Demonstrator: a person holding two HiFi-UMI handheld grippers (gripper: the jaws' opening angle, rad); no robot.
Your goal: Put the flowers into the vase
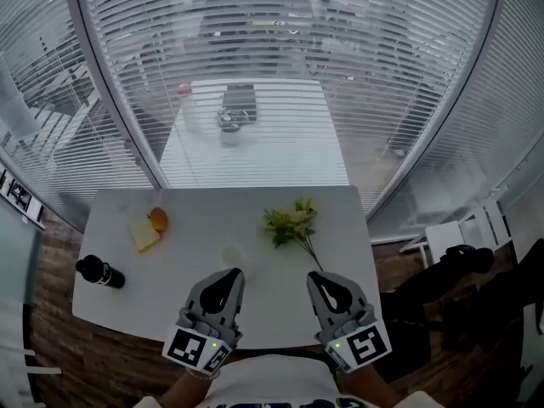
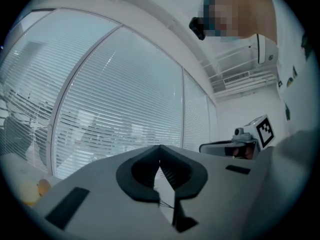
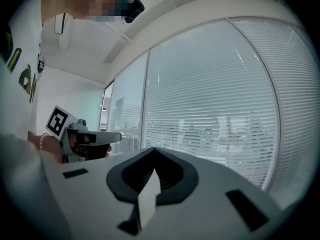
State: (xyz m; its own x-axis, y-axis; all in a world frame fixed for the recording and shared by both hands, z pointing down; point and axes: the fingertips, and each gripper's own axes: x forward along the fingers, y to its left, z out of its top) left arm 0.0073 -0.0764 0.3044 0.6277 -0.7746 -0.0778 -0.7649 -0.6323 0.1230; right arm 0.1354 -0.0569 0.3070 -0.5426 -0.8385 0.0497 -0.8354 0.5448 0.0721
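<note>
A bunch of green-and-pale flowers (image 1: pixel 291 223) lies on the white table (image 1: pixel 170 300), its thin stem pointing toward the near edge. A faint, clear round vessel (image 1: pixel 231 256) stands left of the flowers; its shape is hard to make out. My left gripper (image 1: pixel 235 273) hovers over the near part of the table just in front of that vessel, jaws shut and empty. My right gripper (image 1: pixel 314 276) is level with it, near the stem's end, also shut and empty. In the left gripper view the left gripper (image 2: pixel 160 147) shows only window beyond its closed tips, and the right gripper (image 3: pixel 153 150) shows the same in its own view.
A black bottle (image 1: pixel 100 271) lies at the table's left. A yellow block (image 1: pixel 144 235) and an orange round thing (image 1: pixel 158 220) sit at the back left. Slatted glass walls (image 1: pixel 280 75) rise right behind the table. A dark chair (image 1: pixel 446 283) stands to the right.
</note>
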